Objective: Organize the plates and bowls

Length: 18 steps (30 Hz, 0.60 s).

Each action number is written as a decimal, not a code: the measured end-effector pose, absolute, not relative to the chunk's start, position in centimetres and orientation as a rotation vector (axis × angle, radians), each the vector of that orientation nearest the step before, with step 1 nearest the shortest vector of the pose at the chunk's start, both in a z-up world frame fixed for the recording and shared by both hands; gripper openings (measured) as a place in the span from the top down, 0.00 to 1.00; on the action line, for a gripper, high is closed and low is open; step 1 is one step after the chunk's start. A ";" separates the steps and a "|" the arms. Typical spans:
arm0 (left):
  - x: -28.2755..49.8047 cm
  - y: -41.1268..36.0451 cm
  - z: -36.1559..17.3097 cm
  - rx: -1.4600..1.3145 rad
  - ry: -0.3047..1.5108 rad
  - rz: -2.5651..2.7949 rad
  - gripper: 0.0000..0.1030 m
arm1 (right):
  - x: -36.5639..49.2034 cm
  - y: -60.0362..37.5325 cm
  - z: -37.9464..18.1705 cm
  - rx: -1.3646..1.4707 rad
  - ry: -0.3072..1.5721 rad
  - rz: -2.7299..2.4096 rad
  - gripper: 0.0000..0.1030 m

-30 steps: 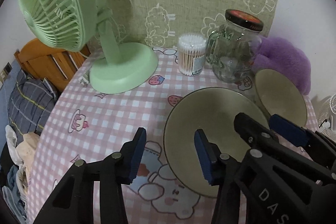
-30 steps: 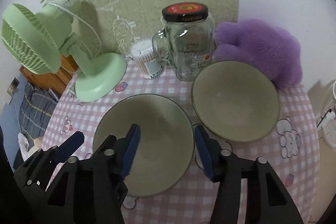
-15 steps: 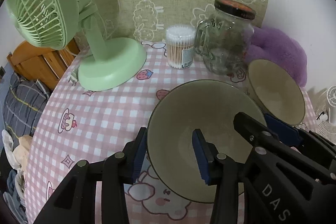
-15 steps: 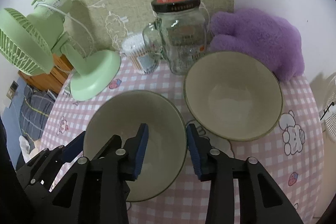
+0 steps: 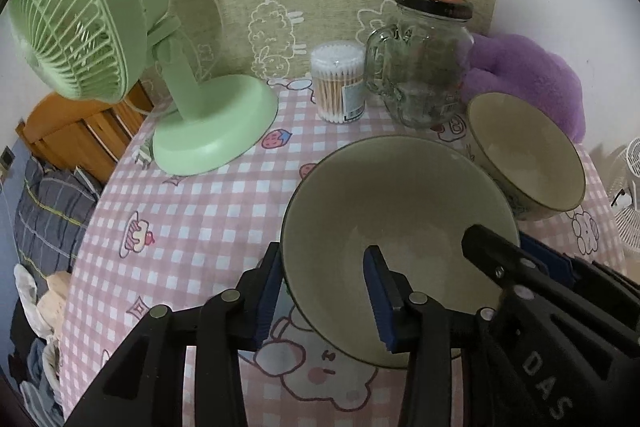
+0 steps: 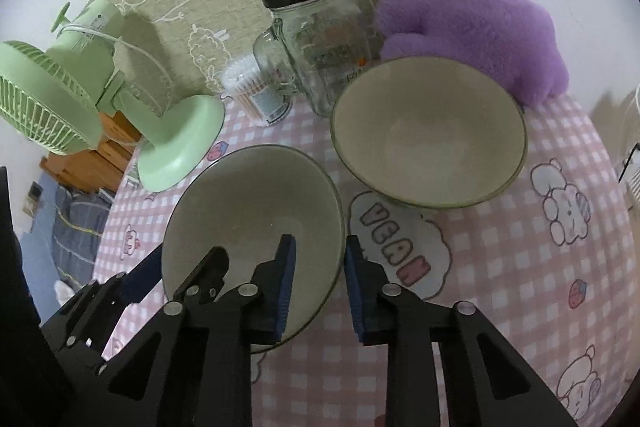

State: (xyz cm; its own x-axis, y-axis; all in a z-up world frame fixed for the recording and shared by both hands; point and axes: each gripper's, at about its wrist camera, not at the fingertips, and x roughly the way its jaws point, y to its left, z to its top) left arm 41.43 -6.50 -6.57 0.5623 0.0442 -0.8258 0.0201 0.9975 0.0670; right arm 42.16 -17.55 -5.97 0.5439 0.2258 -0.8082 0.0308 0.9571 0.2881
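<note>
Left wrist view: near bowl [image 5: 396,227] rim straddled by left gripper [image 5: 324,297] and right gripper [image 6: 318,273], jaws closing, pads not yet clenched.

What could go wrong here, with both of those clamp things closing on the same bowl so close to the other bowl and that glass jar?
The near bowl is straddled at opposite rims by the left gripper and the right gripper, both closing. Uneven pulls could tip it or let the smooth rim slip out.

The second bowl sits close beside it, so a swing while lifting might knock them together.

The glass jar stands right behind and could be bumped.
</note>
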 end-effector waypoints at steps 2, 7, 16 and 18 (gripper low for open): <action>41.7 -6.3 -6.6 0.042 0.979 0.005 0.61 | 42.6 -17.3 -6.0 0.264 0.982 0.104 0.74; 42.7 -6.5 -6.8 0.057 0.962 0.008 0.64 | 43.9 -17.1 -6.2 0.229 0.969 0.092 0.74; 43.0 -5.9 -7.0 0.069 0.983 0.064 0.86 | 44.7 -16.9 -6.3 0.170 0.981 0.077 0.88; 42.6 -6.0 -6.9 0.077 0.988 0.071 0.86 | 44.3 -16.9 -6.2 0.160 0.988 0.078 0.88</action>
